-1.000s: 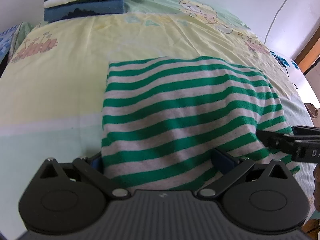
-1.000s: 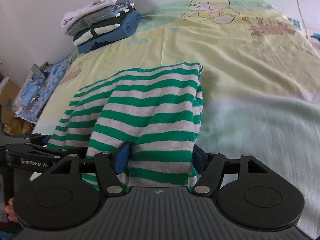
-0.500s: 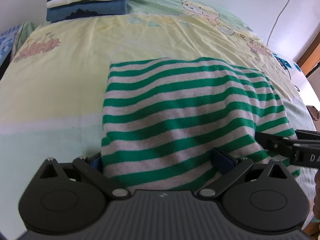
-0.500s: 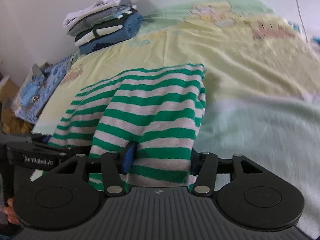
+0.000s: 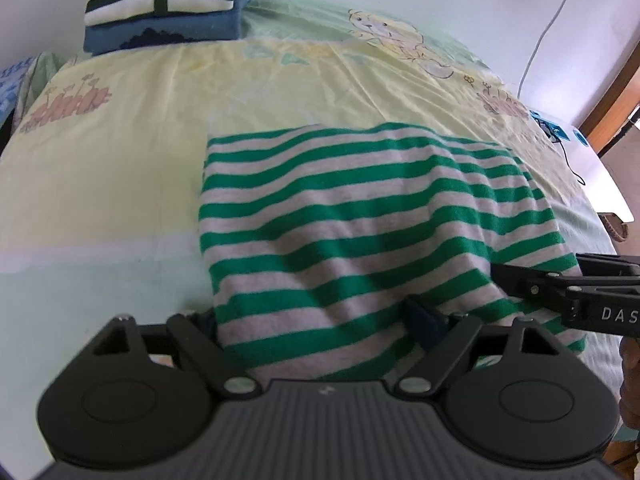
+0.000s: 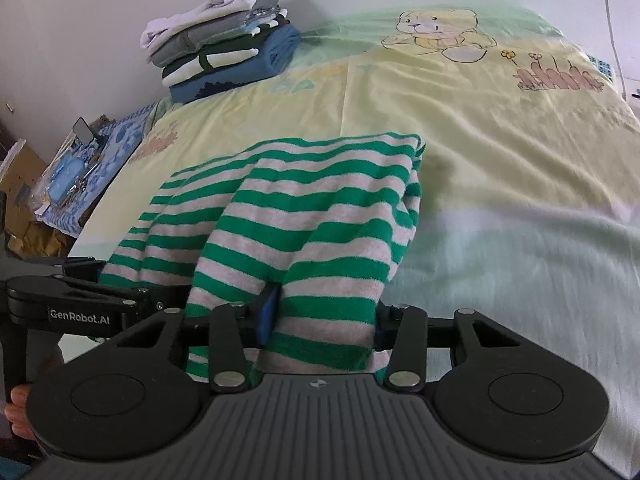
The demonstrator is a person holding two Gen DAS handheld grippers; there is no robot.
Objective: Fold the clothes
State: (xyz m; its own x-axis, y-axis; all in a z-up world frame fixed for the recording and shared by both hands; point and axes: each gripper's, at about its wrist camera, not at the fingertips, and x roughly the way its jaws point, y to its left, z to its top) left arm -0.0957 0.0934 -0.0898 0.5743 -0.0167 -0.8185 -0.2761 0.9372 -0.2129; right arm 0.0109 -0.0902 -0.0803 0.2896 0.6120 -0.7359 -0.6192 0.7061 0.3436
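Left gripper (image 5: 316,316): jaws are still set wide but are closing, with the near hem of the striped shirt (image 5: 360,216) draped between them. Whether the pads are pressing yet cannot be told; the fabric hides them. Right gripper (image 6: 320,320): jaws about half open and closing faster, narrowed visibly from a second ago, with a bunched fold of the same hem between them; pad contact is likewise hidden.

Neither hand is seen to shift between frames; only the jaws are changed. Judgement: both near corners are being pinched for the next fold, and the lift is not yet begun.

The shirt is laid on the bed sheet (image 5: 120,184), near edge raised at the tongs, far edge flat toward the middle of the bed. A stack of folded clothes (image 6: 224,56) is set at the far corner by the wall.

Writing: "GenRobot.AI" is read on the left gripper's side in the right view, "DAS" (cut off) on the right gripper in the left view.
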